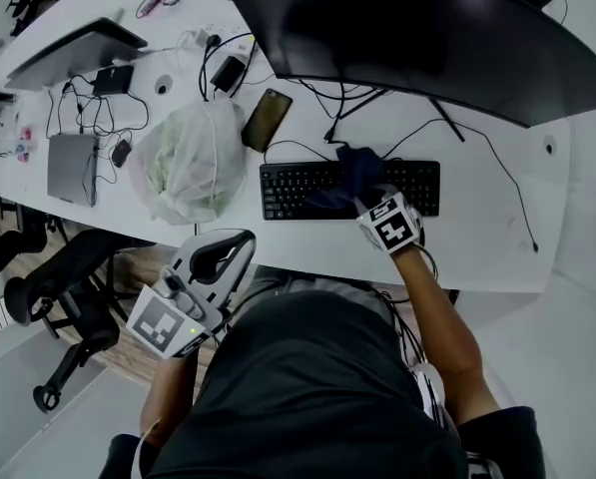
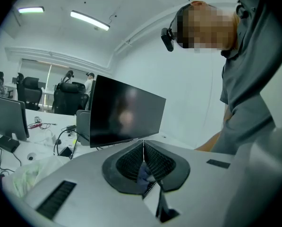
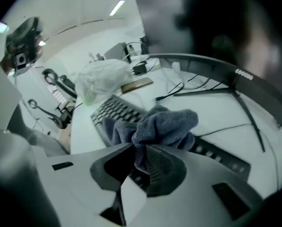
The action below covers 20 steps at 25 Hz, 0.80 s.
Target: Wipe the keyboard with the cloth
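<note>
Currently, right gripper (image 3: pixel 140 150) fingers clamped on dark blue terry cloth (image 3: pixel 165 123), bunched over flat black keyboard (image 1: pixel 296 190) ahead of fingertips, left gripper (image 2: pixel 143 148) fingers together, empty.

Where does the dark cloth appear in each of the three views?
Head view: centre, the cloth bunched on the keyboard, at the right gripper's tip.
Left gripper view: perhaps the small bluish patch seen through the left gripper's shut tongs; too small to be sure.
Right gripper view: centre, the cloth pinched in the tongs.
Shared landmark: the black monitor, in all three.
</note>
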{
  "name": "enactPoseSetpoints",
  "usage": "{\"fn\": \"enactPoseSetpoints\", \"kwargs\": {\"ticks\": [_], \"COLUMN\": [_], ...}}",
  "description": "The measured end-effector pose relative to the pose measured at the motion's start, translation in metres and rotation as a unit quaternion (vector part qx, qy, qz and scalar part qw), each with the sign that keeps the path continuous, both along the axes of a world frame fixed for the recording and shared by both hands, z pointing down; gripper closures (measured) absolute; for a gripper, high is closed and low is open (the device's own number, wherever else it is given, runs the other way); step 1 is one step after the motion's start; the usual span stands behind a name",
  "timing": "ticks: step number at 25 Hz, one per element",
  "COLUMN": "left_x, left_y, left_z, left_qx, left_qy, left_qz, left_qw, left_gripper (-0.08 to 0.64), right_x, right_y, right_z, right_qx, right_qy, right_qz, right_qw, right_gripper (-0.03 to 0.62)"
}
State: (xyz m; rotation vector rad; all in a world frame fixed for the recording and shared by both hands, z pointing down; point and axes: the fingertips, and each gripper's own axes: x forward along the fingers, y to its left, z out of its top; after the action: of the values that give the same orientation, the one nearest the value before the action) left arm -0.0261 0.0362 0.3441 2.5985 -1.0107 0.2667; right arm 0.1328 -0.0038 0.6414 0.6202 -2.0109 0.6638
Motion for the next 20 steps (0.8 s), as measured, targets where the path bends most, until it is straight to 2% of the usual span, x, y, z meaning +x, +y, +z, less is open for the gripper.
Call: {"fn": "enactPoseSetpoints", "kwargs": {"ticks": [3, 4, 6, 8, 9, 11, 13, 15, 17, 18, 20], "left_x": [-0.009, -0.011, -0.014, -0.016, -0.016, -0.016, -0.019, -0.025, -0.033, -0.036, -0.039], "left_y": [0.0, 0.001, 0.002, 0.0, 0.0, 0.002, 0.004, 0.004, 0.005, 0.006, 0.005], "left_z": [0.002, 0.004, 0.005, 0.006, 0.007, 0.007, 0.004, 0.004, 0.007, 0.009, 0.01], "left_qx": [-0.01, -0.011, -0.009, -0.007, -0.007, -0.008, -0.007, -0.007, -0.01, -0.013, -0.014], "left_qy": [0.006, 0.006, 0.003, 0.001, 0.001, 0.0, 0.004, 0.009, 0.009, 0.009, 0.009], "left_qz": [-0.013, -0.015, -0.014, -0.012, -0.011, -0.011, -0.013, -0.018, -0.025, -0.027, -0.025], "left_qw": [0.9998, 0.9998, 0.9999, 0.9999, 0.9999, 0.9999, 0.9999, 0.9998, 0.9996, 0.9995, 0.9995], "left_gripper": [0.555, 0.555, 0.555, 0.555, 0.555, 0.555, 0.555, 0.555, 0.555, 0.555, 0.555], "right_x": [-0.022, -0.026, -0.029, -0.029, -0.027, -0.025, -0.032, -0.046, -0.06, -0.064, -0.064], "right_y": [0.081, 0.087, 0.053, -0.005, -0.026, -0.032, 0.008, 0.061, 0.087, 0.08, 0.031], "right_z": [0.01, 0.011, 0.002, -0.014, -0.017, -0.008, 0.002, 0.007, 0.01, 0.008, -0.001], "right_qx": [-0.089, -0.096, -0.053, 0.009, 0.025, 0.017, -0.015, -0.063, -0.103, -0.095, -0.039], "right_qy": [-0.024, -0.025, -0.029, -0.03, -0.022, -0.003, -0.003, -0.019, -0.033, -0.035, -0.036], "right_qz": [-0.057, -0.069, -0.059, -0.026, -0.014, -0.006, -0.015, -0.048, -0.086, -0.092, -0.068], "right_qw": [0.994, 0.993, 0.996, 0.999, 0.999, 1.0, 1.0, 0.997, 0.99, 0.991, 0.996], "right_gripper": [0.526, 0.526, 0.526, 0.526, 0.526, 0.526, 0.526, 0.528, 0.529, 0.529, 0.528]}}
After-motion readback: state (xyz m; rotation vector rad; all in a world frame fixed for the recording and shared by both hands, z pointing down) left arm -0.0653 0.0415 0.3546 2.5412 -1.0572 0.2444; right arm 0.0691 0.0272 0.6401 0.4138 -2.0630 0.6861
